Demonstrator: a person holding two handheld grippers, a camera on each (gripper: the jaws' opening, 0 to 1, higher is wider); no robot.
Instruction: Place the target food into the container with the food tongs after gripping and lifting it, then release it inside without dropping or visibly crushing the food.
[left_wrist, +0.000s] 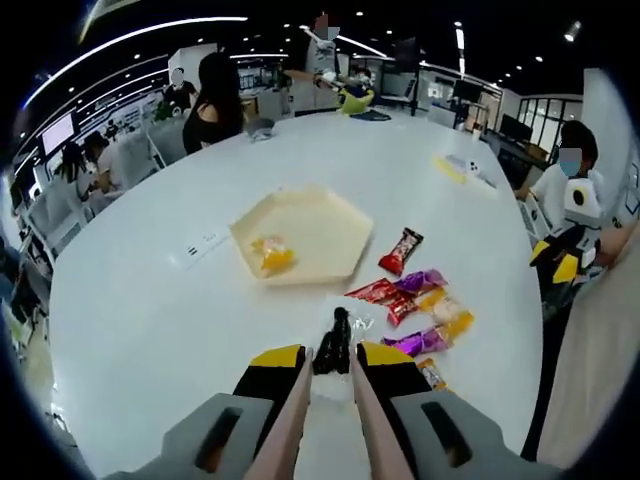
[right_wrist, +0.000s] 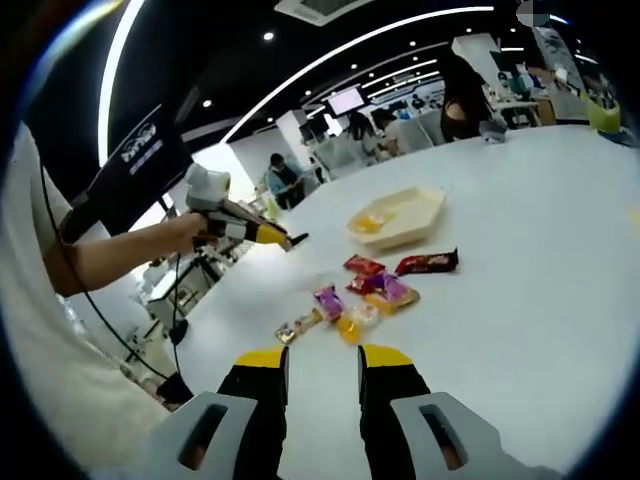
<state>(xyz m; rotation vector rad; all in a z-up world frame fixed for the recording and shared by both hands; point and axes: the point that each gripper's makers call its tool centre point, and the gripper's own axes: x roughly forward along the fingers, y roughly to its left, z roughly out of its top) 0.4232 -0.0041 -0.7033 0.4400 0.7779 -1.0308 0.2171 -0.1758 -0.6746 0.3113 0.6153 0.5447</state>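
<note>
Just ahead, closed tongs (left_wrist: 333, 345) poke beyond left jaws, above snacks (left_wrist: 415, 310).

White table (left_wrist: 150, 330), seated people (left_wrist: 212, 100)

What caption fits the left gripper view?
Left gripper holding black tongs above wrapped snacks, near a hexagonal tray.

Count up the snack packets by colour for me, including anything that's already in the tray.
red packets: 3
purple packets: 2
yellow packets: 3, one of them lying in the tray
tan packet, small and hard to make out: 1
Total: 9
</note>
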